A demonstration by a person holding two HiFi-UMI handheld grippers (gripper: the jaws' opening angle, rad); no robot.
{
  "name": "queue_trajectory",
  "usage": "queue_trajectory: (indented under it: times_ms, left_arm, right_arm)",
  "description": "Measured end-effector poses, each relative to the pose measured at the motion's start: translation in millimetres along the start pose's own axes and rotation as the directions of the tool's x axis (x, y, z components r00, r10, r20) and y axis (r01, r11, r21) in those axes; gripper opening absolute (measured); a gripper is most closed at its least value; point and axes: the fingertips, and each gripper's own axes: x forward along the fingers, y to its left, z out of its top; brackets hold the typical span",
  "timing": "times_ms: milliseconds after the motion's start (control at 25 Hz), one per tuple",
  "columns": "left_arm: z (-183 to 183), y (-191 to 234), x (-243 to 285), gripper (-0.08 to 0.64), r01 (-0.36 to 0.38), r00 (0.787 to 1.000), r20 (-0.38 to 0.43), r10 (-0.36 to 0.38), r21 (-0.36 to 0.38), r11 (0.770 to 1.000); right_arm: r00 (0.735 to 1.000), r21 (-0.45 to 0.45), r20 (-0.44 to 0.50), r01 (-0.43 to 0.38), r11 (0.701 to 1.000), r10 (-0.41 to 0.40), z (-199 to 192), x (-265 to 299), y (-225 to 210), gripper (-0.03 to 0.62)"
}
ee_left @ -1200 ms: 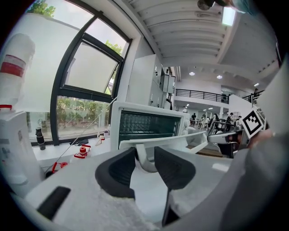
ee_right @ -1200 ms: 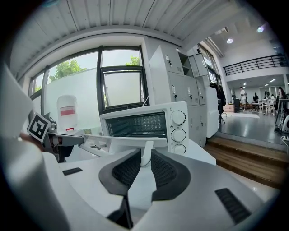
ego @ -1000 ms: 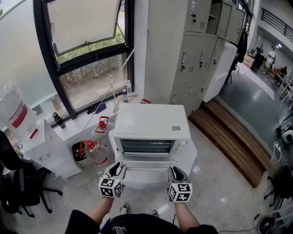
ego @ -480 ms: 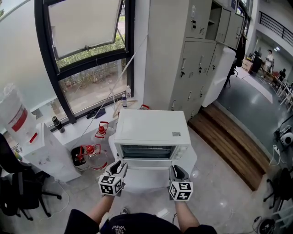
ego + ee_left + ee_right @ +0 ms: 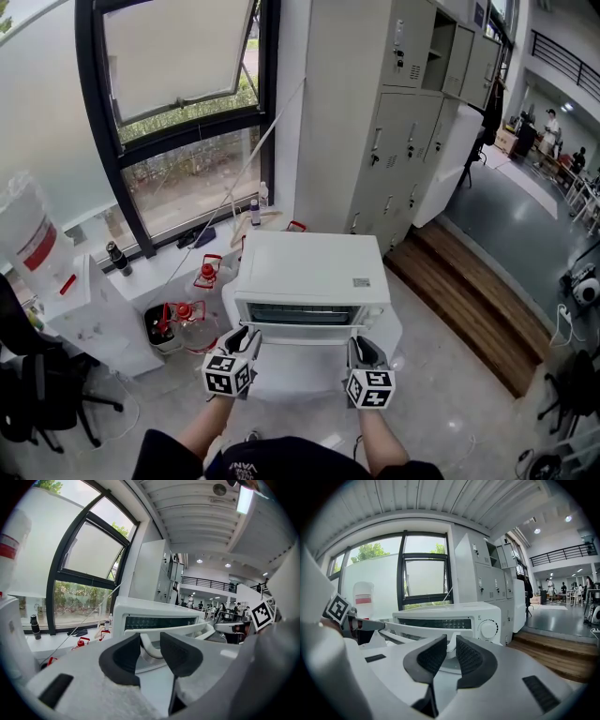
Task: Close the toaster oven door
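A white toaster oven stands on a low white stand, with its door swung down and partly raised. The door's white handle bar runs across its front edge. My left gripper is shut on the handle's left end, and the curved bracket sits between its dark pads. My right gripper is shut on the handle's right end, just below the oven's round knob.
Red-capped water jugs sit on the floor to the oven's left, beside a white water dispenser. A window sill with bottles lies behind the oven. Grey lockers and a wooden step are at the right.
Both grippers have risen and moved toward the oven with the handle between them. The door has tilted up, so less of it shows.
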Motion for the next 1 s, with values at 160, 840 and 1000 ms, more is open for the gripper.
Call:
queue_trajectory:
  times_ms: [160, 840, 1000]
  left_arm:
    - [8, 3, 5, 0.144, -0.008, 1.000, 0.009, 0.008, 0.001, 1.000]
    - [29, 14, 32, 0.141, -0.014, 1.000, 0.012, 0.014, 0.010, 1.000]
    - [30, 15, 35, 0.140, -0.015, 1.000, 0.009, 0.015, 0.008, 1.000]
  right_arm:
    - [1.000, -0.008, 0.003, -0.002, 1.000, 0.002, 7, 7, -1, 0.064]
    - [1.000, -0.050, 0.002, -0.001, 0.999, 0.001, 28, 35, -7, 0.057]
    - [1.000, -0.054, -0.004, 0.000, 0.999, -0.001, 30, 39, -8, 0.057]
